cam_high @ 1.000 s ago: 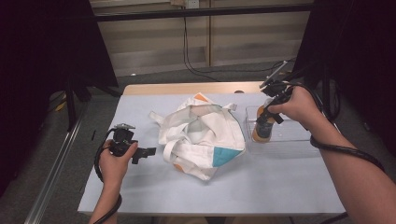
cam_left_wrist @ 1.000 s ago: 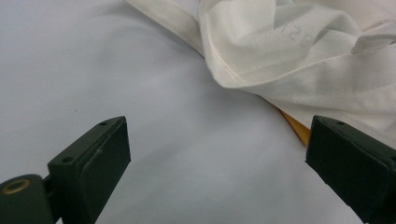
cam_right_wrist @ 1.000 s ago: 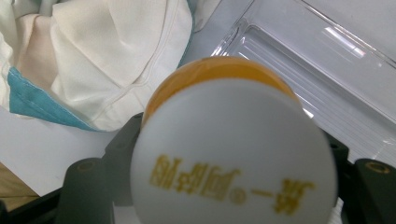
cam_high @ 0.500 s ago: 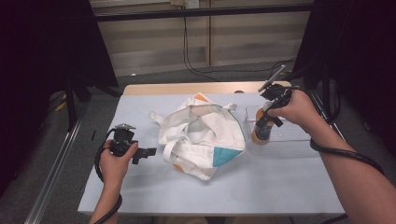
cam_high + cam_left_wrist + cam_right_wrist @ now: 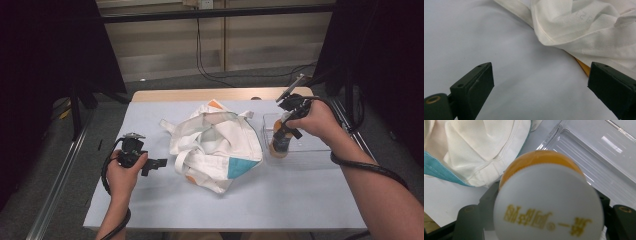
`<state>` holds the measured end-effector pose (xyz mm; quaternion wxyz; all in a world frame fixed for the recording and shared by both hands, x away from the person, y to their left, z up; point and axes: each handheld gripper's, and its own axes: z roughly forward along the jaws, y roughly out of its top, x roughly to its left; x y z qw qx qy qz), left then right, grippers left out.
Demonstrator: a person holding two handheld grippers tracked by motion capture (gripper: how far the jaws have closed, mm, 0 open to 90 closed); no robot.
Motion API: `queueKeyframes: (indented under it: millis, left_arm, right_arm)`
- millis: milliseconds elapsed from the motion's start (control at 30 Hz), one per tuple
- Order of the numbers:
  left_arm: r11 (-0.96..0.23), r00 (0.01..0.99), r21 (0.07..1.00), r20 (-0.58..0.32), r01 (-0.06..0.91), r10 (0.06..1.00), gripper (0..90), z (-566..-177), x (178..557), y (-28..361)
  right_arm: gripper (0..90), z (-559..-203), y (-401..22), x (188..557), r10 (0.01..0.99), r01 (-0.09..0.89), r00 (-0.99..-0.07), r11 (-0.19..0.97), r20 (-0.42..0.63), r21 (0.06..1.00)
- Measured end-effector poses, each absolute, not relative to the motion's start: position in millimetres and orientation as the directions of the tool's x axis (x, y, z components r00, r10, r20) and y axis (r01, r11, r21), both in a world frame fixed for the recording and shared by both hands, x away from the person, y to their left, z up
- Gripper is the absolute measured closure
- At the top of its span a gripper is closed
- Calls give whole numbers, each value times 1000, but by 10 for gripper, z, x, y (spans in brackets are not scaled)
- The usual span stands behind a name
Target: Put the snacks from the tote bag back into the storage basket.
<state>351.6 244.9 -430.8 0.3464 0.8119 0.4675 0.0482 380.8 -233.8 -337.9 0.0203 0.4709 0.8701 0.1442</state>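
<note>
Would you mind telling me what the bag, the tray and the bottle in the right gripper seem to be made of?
The bag looks like matte woven cotton canvas: soft folds, stitched seams, a teal patch. The tray seems clear hard plastic: glossy, with ribs and sharp glints. The bottle appears to be see-through plastic holding orange liquid, with a smooth white cap, likely plastic, printed in gold.

I see a white cloth bag point(image 5: 215, 145) lying crumpled in the middle of the counter point(image 5: 150, 200). It has a blue-green patch on one corner and some orange bits. Its long straps flop over the top. The counter has a pale cover, with a wooden edge at the far side. Black cables point(image 5: 200, 55) hang down the wall behind.
</note>
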Motion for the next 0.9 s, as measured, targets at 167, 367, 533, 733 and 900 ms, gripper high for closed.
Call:
queueKeyframes:
  millis: [167, 367, 533, 733, 900]
  left_arm:
    - [-325, 558, 605, -244, 727, 794, 64, -4308, 3517, 2453]
    - [-324, 558, 605, -246, 727, 793, 64, -4309, 3517, 2447]
    - [-330, 562, 602, -247, 728, 790, 64, -4317, 3520, 2447]
    - [-333, 564, 602, -244, 726, 789, 64, -4327, 3523, 2442]
    - [-334, 565, 601, -244, 726, 789, 64, -4331, 3525, 2442]
  right_arm:
    - [298, -3411, -2335, 3805, 829, 817, -551, 510, 101, 269]
    - [298, -3451, -2323, 3800, 826, 817, -553, 513, 106, 263]
    - [298, -3489, -2323, 3803, 826, 817, -553, 513, 108, 262]
    - [297, -3502, -2316, 3810, 831, 823, -546, 507, 108, 256]
    - [297, -3539, -2306, 3811, 829, 821, -550, 513, 103, 253]
